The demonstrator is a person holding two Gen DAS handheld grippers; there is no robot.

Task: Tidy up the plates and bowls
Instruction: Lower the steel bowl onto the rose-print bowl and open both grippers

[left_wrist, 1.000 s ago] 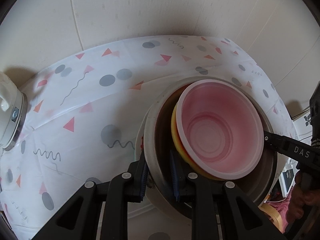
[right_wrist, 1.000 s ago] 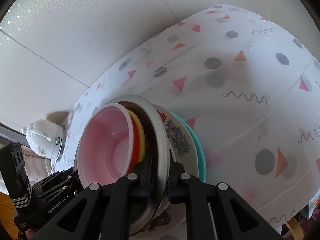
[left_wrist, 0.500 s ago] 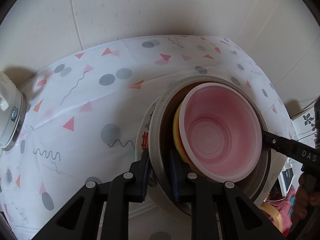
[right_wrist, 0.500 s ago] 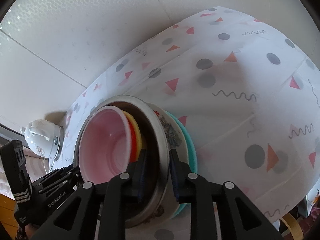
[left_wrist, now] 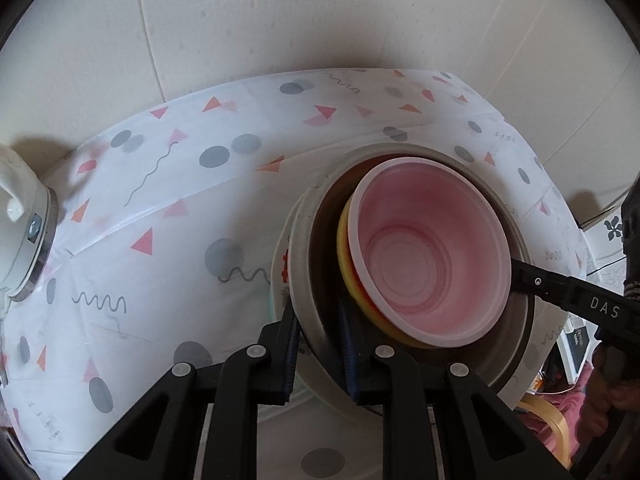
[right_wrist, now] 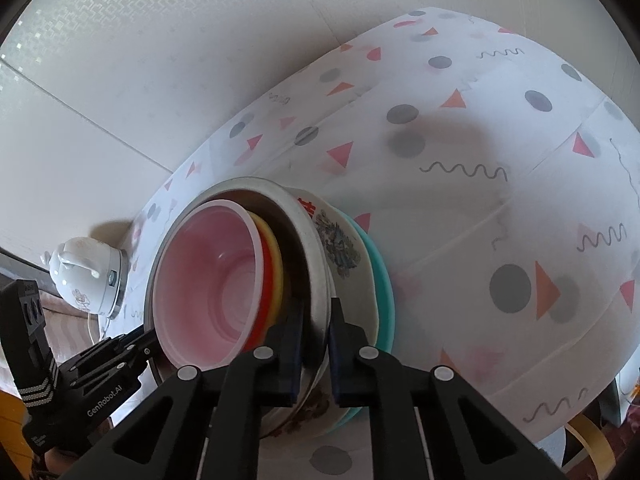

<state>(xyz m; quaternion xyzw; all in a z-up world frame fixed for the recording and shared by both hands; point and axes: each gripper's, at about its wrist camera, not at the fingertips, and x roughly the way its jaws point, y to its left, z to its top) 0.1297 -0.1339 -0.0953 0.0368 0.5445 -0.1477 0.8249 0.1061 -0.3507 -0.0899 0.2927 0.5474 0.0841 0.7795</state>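
While my left hand stays out of its own camera's sight, my left claw (left_wrist: 318,344) is clenched on the near rim of the metal bowl (left_wrist: 301,280), one pad outside the wall and one inside. At the far left a white kettle (left_wrist: 18,236) is cut off by the frame edge. The patterned tabletop (left_wrist: 160,200) carries the nested stack: the pink bowl (left_wrist: 428,256) sits inside a yellow bowl (left_wrist: 343,248), of which only a crescent shows, with a red sliver beneath it that I cannot identify. Under the metal bowl, the floral bowl (right_wrist: 344,248) and a teal plate (right_wrist: 382,276) show only as edges in the right wrist view; how they rest is hidden. My right claw (right_wrist: 316,350) has just been closing and now pinches the metal bowl's rim on the opposite side, its tips partly hidden behind the pink bowl in the left view.
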